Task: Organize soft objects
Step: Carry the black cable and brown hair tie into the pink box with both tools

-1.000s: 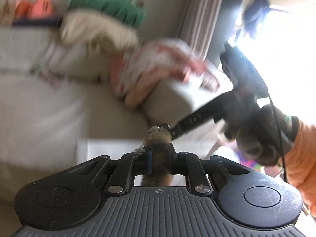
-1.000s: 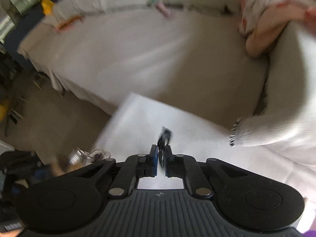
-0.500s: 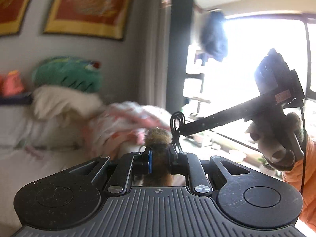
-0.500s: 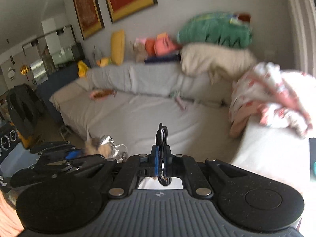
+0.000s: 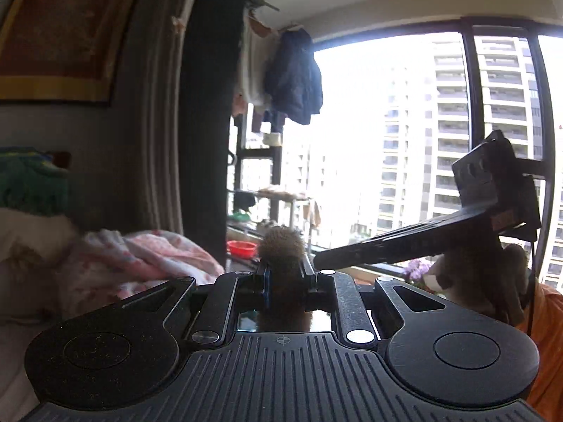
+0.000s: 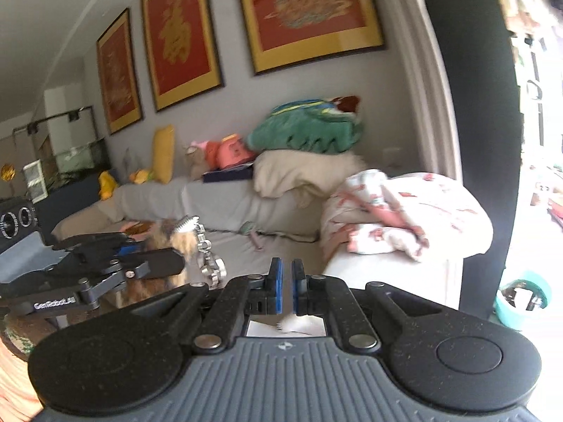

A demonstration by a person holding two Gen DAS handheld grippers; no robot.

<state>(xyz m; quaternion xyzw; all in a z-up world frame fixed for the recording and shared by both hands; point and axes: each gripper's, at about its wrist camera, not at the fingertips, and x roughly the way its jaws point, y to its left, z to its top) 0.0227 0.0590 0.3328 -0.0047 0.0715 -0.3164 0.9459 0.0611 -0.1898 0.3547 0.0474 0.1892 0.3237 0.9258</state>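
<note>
My left gripper (image 5: 283, 267) is shut on a brown furry toy (image 5: 281, 244) and holds it up in the air, facing the window. The toy also shows in the right wrist view (image 6: 183, 237), with a metal chain (image 6: 207, 256) hanging from it, clamped in the left gripper (image 6: 172, 260). My right gripper (image 6: 286, 270) has its blue pads close together with a narrow gap and nothing visible between them. It points at the sofa (image 6: 225, 207). In the left wrist view it (image 5: 320, 260) reaches in from the right.
The sofa carries a pink-and-white blanket (image 6: 397, 211), a cream blanket (image 6: 299, 172), a green plush (image 6: 306, 130), pink toys (image 6: 228, 151) and a yellow cushion (image 6: 163, 151). Framed pictures (image 6: 309, 10) hang above. A dark curtain (image 5: 207, 116) and a bright window (image 5: 404, 140) lie to the right.
Both grippers have tilted up from the sofa seat towards the wall and window. The thin dark loop seen in the right gripper half a second ago is gone. The left still holds the furry toy.
</note>
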